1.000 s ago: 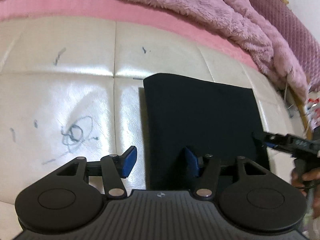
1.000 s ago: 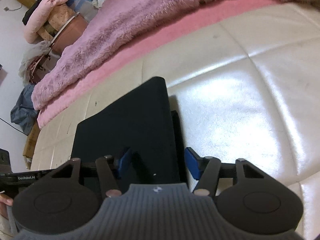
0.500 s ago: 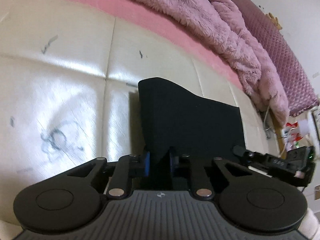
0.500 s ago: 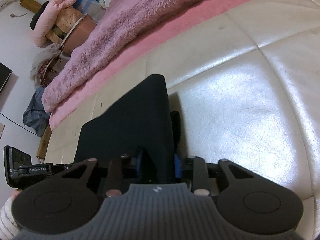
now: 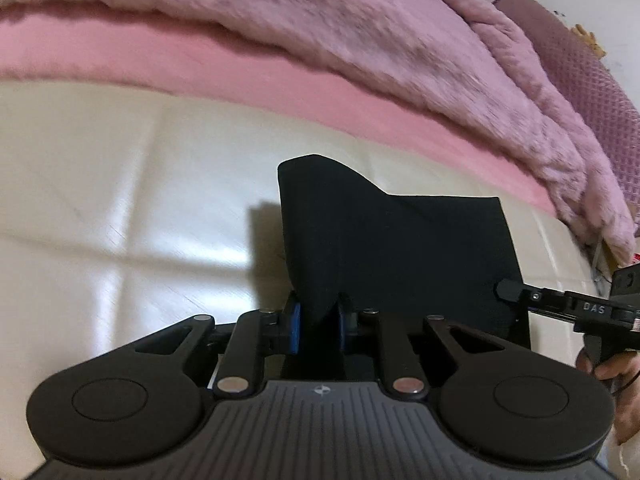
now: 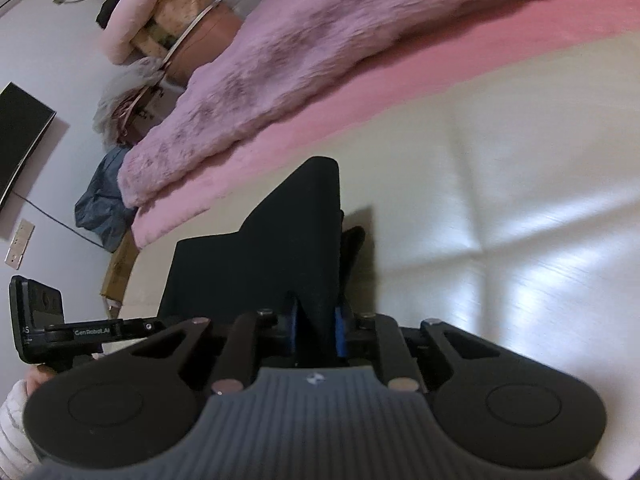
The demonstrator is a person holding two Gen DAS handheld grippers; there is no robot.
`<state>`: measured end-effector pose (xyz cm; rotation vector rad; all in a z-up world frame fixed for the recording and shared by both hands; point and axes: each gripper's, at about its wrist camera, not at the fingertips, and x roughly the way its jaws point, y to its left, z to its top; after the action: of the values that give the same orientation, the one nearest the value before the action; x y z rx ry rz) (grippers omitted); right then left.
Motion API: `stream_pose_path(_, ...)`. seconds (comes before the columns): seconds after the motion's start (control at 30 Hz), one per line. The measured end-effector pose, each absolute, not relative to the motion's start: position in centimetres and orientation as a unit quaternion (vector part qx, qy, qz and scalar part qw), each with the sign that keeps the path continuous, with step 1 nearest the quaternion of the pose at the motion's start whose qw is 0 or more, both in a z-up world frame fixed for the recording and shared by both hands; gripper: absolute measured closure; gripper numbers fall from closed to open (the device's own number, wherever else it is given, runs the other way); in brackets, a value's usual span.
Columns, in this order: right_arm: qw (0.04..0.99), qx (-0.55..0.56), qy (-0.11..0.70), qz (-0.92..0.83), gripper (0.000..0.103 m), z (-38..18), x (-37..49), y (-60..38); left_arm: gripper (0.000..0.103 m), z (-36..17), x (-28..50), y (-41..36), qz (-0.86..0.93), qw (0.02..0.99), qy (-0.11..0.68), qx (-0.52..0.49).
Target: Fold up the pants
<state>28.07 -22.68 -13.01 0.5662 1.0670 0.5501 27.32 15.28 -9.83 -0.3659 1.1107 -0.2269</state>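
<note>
Both grippers, left gripper [image 5: 319, 322] & right gripper [image 6: 317, 326], clenched on near corners of black pants [image 5: 400, 248]; lift evenly, fold twd pink blanket [image 5: 320, 24], keep edges aligned.

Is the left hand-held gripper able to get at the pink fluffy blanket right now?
Probably not yet: the left hand-held gripper is shut on the black pants, so it is busy. Only bare cream mattress lies between it and the pink fluffy blanket.
</note>
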Motion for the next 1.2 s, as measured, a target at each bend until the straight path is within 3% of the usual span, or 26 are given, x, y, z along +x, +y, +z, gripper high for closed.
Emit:
stream_pose_path(0.57, 0.775, 0.250, 0.515, 0.269, 0.093, -13.8, 35.2, -13.1, 0.084, -10.8, 34.0, 21.9, -0.089, 0.834, 0.530, -0.127)
stream_pose_path(0.67, 0.777, 0.243, 0.518, 0.264, 0.092, -14.3, 35.9, -12.7, 0.079, -11.3, 34.4, 22.4, -0.089, 0.833, 0.530, -0.130)
stream_pose_path(0.8, 0.778, 0.234, 0.523, 0.259, 0.091, -15.0, 36.6, -12.4, 0.065, -12.0, 34.4, 22.7, -0.086, 0.835, 0.528, -0.124)
stream_pose_path(0.97, 0.774, 0.241, 0.526, 0.255, 0.090, -15.7, 36.6, -12.7, 0.061, -12.2, 34.0, 22.8, -0.079, 0.839, 0.522, -0.129)
stream_pose_path(1.07, 0.780, 0.226, 0.529, 0.247, 0.085, -15.1, 36.5, -12.3, 0.045, -11.5, 33.8, 21.9, -0.052, 0.845, 0.524, -0.096)
stream_pose_path(1.2, 0.794, 0.198, 0.523, 0.238, 0.061, -13.6, 36.5, -11.5, 0.045, -10.0, 33.4, 21.2, -0.022, 0.849, 0.523, -0.073)
